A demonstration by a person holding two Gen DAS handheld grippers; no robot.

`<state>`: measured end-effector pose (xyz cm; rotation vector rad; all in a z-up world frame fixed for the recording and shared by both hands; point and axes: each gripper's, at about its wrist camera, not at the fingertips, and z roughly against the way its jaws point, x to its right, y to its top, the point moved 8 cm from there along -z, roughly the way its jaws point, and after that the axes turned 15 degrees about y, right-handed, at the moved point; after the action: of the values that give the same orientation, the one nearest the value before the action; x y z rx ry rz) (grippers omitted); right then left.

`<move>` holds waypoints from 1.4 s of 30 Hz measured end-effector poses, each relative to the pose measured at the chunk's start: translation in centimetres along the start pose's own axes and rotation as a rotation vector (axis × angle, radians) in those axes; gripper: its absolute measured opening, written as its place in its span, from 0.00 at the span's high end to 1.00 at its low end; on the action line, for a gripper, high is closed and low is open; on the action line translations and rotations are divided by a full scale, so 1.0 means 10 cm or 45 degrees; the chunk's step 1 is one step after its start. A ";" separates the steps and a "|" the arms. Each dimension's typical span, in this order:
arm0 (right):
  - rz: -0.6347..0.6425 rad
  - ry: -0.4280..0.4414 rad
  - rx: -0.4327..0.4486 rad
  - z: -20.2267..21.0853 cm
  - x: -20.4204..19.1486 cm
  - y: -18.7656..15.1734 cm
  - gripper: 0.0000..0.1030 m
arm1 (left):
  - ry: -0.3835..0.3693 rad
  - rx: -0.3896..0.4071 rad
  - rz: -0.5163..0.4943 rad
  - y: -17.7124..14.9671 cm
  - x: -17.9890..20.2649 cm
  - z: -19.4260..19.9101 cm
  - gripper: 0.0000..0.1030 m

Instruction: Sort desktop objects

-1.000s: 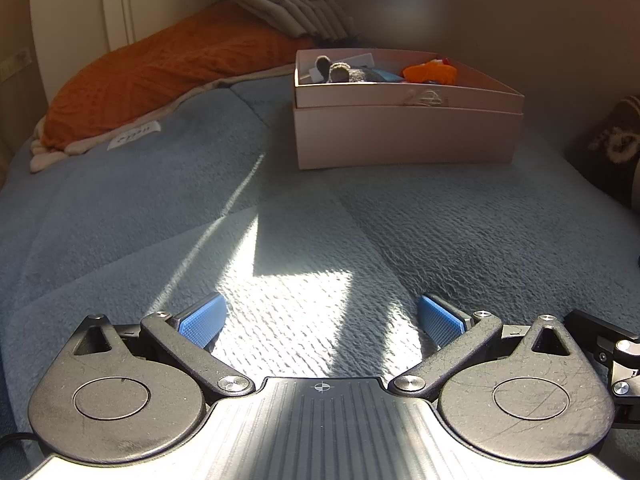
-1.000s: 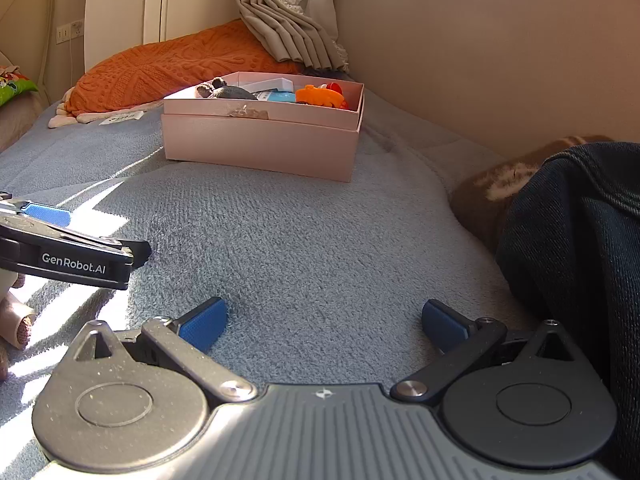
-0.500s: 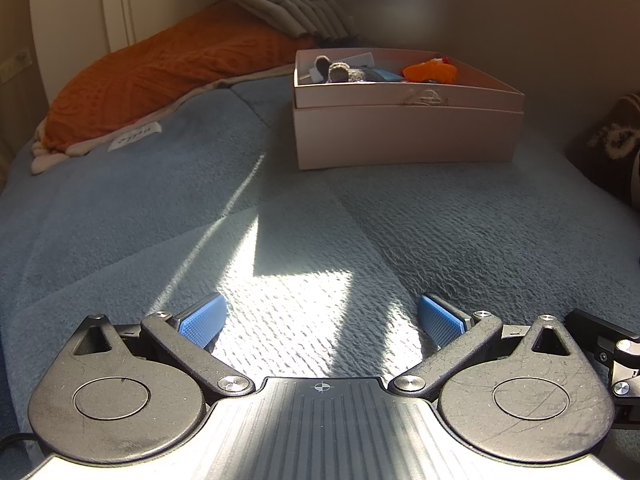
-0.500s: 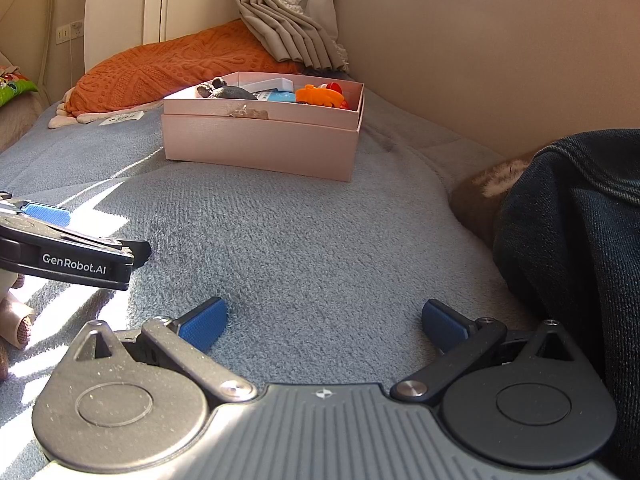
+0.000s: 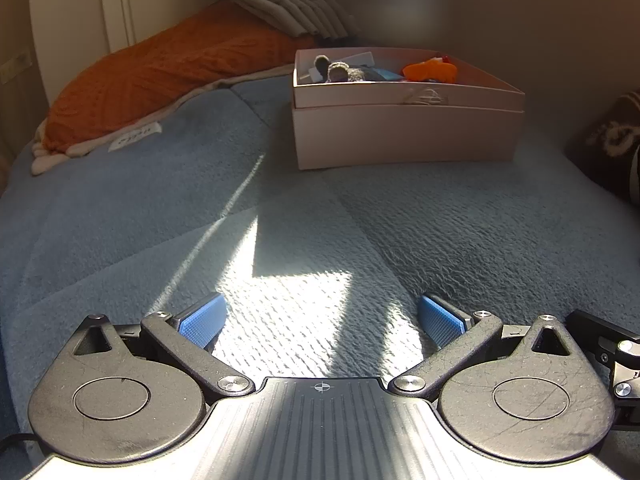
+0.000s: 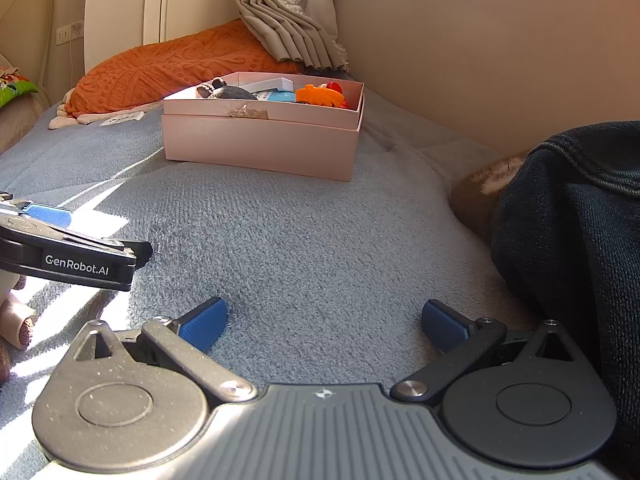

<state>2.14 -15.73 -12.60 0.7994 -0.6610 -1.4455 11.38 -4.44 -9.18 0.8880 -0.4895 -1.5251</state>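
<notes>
A pink box [image 5: 406, 136] stands on the grey-blue blanket [image 5: 160, 200] ahead; it also shows in the right wrist view [image 6: 260, 144]. Inside lie an orange toy [image 6: 320, 96], a grey plush [image 6: 228, 91] and a blue and white item [image 6: 276, 90]. My left gripper [image 5: 320, 318] is open and empty, low over a sunlit patch. My right gripper [image 6: 324, 322] is open and empty over the blanket, well short of the box. The left gripper's side [image 6: 76, 258] shows at the left of the right wrist view.
An orange pillow [image 5: 160, 76] and a folded curtain [image 6: 296, 36] lie at the back. A padded wall [image 6: 500, 60] runs along the right. A dark denim-clad leg [image 6: 580, 240] and a brown furry thing [image 6: 480, 188] are at right. A beige cylinder [image 6: 16, 320] lies at far left.
The dark denim leg has shifted left and covers more of the brown furry thing in the right wrist view. Both grippers have stayed in place and open.
</notes>
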 end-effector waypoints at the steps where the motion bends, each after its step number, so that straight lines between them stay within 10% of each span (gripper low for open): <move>1: -0.001 0.000 0.000 0.00 0.00 0.00 0.00 | -0.001 -0.002 0.002 0.00 0.00 0.00 0.00; 42: -0.001 0.000 0.001 0.00 0.00 0.00 0.00 | -0.009 -0.002 0.009 0.00 -0.01 -0.01 0.00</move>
<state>2.14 -15.70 -12.60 0.8002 -0.6613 -1.4463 11.46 -4.36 -9.24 0.8796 -0.4961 -1.5220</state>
